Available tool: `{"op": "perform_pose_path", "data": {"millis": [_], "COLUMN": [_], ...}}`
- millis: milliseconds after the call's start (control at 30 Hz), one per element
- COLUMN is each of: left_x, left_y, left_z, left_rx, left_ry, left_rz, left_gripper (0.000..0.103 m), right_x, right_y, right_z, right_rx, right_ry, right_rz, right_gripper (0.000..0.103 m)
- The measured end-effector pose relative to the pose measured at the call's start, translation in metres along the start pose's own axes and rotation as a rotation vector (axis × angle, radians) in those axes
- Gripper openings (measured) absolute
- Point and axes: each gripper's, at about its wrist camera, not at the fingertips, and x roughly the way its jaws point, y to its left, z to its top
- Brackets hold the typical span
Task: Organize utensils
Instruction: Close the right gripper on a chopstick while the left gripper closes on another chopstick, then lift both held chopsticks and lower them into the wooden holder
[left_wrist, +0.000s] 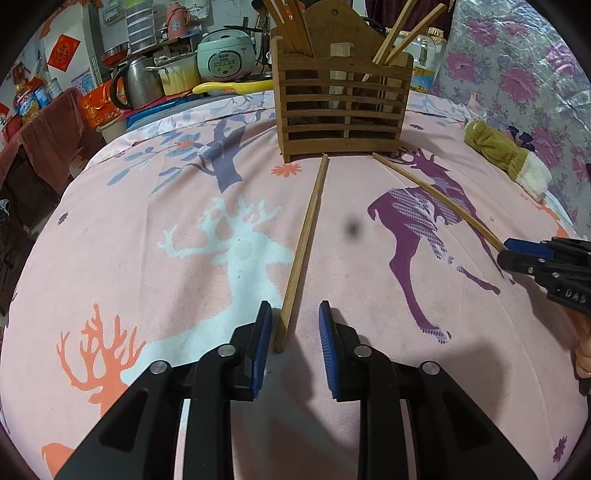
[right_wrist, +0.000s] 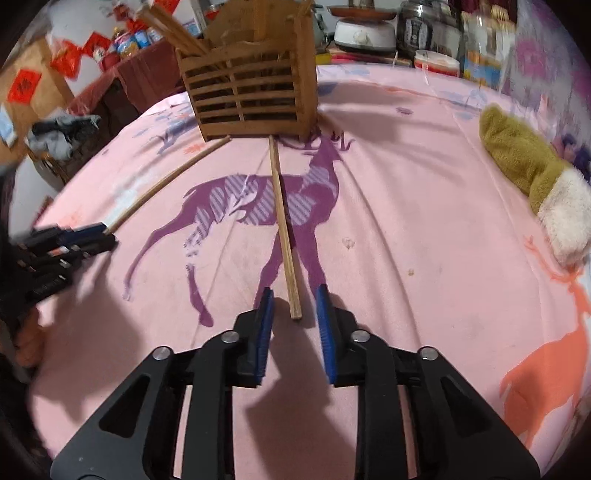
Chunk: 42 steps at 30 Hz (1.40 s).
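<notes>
Left gripper (left_wrist: 293, 314): black frame, blue pads, jaws narrowly parted. Near end of one wooden chopstick (left_wrist: 303, 251) lies between the pads, close to the left pad; a gap shows on the right side, so the pads are not pressing it.

Right gripper (right_wrist: 293, 301): same build, jaws narrowly parted. Near end of a second wooden chopstick (right_wrist: 283, 229) lies between the pads with gaps on both sides; not clamped. In the left wrist view this gripper (left_wrist: 508, 251) sits at the right edge, its tips at the end of that chopstick (left_wrist: 436, 195).

Chopsticks, loose, two: both flat on the bedsheet (left_wrist: 147, 221), far ends touching or just short of the base of the holder, spreading apart toward the grippers.

Wooden slatted utensil holder (left_wrist: 343, 110): upright at the far side of the sheet, two compartments, several chopsticks (left_wrist: 399, 37) standing tilted in each.

Bedsheet: pink, printed with deer in white, orange and purple.

Plush cloth item (right_wrist: 535, 177): olive and cream, lying at the right, well apart from the chopsticks.

Background: rice cooker (left_wrist: 225, 55), metal kettle (left_wrist: 136, 83), cluttered table.
</notes>
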Motion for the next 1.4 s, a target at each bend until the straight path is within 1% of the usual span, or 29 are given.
{"op": "perform_pose_path", "data": {"millis": [33,67,100,200,333,500,600,667,733,933,1067,1133,1167,1200,1267,1333,1367,1400], "left_x": [0.000,0.000,0.000,-0.003,-0.007,-0.021,-0.034,-0.038,-0.036,-0.015,-0.009,-0.008,-0.008,-0.009,-0.005,0.003,0.002,0.002], "left_y": [-0.001,-0.002,-0.003,-0.004,-0.004,-0.007,-0.011,-0.013,-0.013,-0.004,-0.003,-0.005,-0.005,-0.006,-0.008,-0.008,-0.007,-0.007], "left_z": [0.000,0.000,0.000,0.000,0.002,0.003,0.003,0.004,0.005,0.006,0.004,0.003,0.003,0.003,0.003,0.002,0.002,0.002], "left_rx": [0.002,0.005,0.010,0.013,0.010,0.021,0.034,0.038,0.038,-0.006,-0.007,-0.004,-0.002,0.001,0.012,0.016,0.015,0.015], "left_ry": [-0.001,-0.001,-0.005,-0.018,-0.039,-0.099,-0.157,-0.170,-0.159,-0.063,-0.035,-0.033,-0.039,-0.044,-0.028,0.005,0.001,0.004], "left_rz": [-0.007,-0.011,-0.007,-0.004,0.008,0.020,0.038,0.036,0.029,0.010,0.002,0.000,0.006,0.012,0.010,0.014,0.009,-0.001], "left_gripper": [0.012,0.006,0.006,0.006,0.006,0.006,0.006,0.006,0.006,0.007,0.008,0.022,0.033,0.035,0.035,0.028,0.023,0.016], "right_x": [-0.001,-0.002,-0.003,-0.006,-0.018,-0.029,-0.037,-0.042,-0.045,-0.042,-0.041,-0.040,-0.040,-0.040,-0.040,-0.039,-0.039,-0.039], "right_y": [0.003,0.006,0.007,0.012,0.013,0.017,0.018,0.019,0.019,0.018,0.018,0.019,0.019,0.019,0.018,0.017,0.017,0.017], "right_z": [-0.001,-0.001,-0.002,-0.002,-0.001,0.002,0.003,0.004,0.004,0.006,0.006,0.005,0.005,0.005,0.004,0.004,0.004,0.004], "right_rx": [-0.015,-0.024,-0.029,-0.052,-0.056,-0.070,-0.071,-0.072,-0.071,-0.065,-0.063,-0.063,-0.062,-0.061,-0.059,-0.056,-0.055,-0.054], "right_ry": [-0.006,-0.006,-0.004,-0.017,-0.062,-0.124,-0.167,-0.190,-0.200,-0.188,-0.185,-0.180,-0.179,-0.179,-0.179,-0.178,-0.177,-0.176], "right_rz": [-0.008,-0.003,0.006,-0.022,-0.017,-0.025,-0.023,-0.020,-0.017,-0.016,-0.015,-0.014,-0.014,-0.013,-0.011,-0.009,-0.009,-0.008], "right_gripper": [0.014,0.008,0.006,0.006,0.006,0.006,0.006,0.006,0.006,0.006,0.006,0.006,0.006,0.006,0.006,0.006,0.006,0.006]}}
